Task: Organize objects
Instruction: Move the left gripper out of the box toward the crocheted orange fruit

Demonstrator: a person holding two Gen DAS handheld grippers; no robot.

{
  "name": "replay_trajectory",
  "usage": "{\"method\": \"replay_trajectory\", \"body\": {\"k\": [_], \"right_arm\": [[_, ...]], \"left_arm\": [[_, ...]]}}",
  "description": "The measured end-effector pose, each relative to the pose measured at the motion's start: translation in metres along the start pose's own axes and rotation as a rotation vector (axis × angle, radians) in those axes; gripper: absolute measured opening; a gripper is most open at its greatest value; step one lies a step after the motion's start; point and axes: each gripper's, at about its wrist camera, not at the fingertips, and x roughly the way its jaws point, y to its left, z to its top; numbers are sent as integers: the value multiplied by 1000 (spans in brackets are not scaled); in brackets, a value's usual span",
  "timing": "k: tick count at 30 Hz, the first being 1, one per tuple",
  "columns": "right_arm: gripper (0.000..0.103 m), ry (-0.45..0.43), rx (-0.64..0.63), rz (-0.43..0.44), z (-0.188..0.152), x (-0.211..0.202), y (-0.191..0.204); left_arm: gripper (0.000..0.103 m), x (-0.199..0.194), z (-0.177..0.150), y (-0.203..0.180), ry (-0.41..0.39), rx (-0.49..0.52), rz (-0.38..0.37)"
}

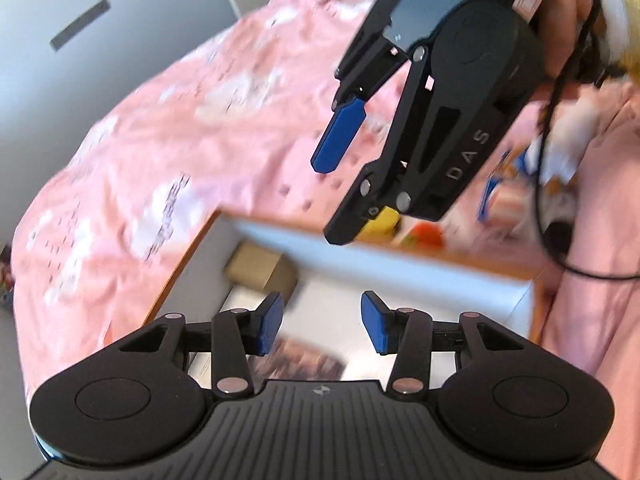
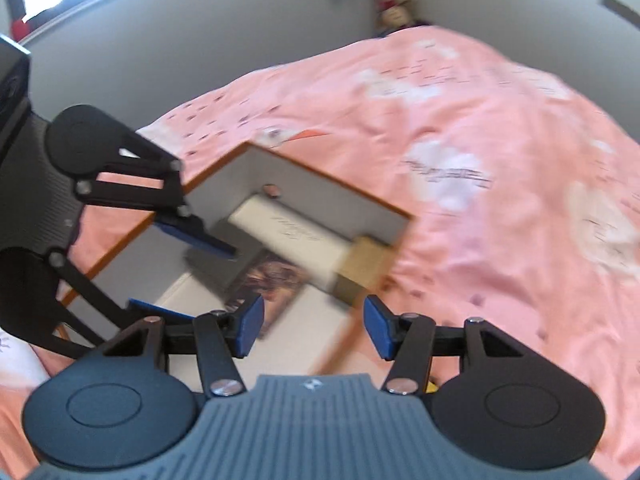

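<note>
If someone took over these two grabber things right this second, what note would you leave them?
Left gripper: open, nothing between its pads, above the box.
Right gripper: open, empty, also above the box.
Open box with orange rim sits on the pink bedspread.
In the box: a small brown carton in one corner, a white flat box, a picture-covered book or case.
Done: those items are packed.
Left: yellow and orange things lie beyond the box's far rim, too blurred to identify; probably next.
</note>
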Motion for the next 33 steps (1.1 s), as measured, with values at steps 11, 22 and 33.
{"method": "replay_trajectory", "body": {"k": [11, 22, 33], "right_arm": [[59, 7, 336, -169, -107, -24, -55], [59, 37, 445, -285, -163, -7, -67], [59, 5, 486, -232, -176, -9, -79]], "left_arm": [[50, 52, 40, -74, 78, 206, -106], [61, 140, 54, -104, 252, 286, -186], [60, 177, 45, -100, 397, 290, -220]]}}
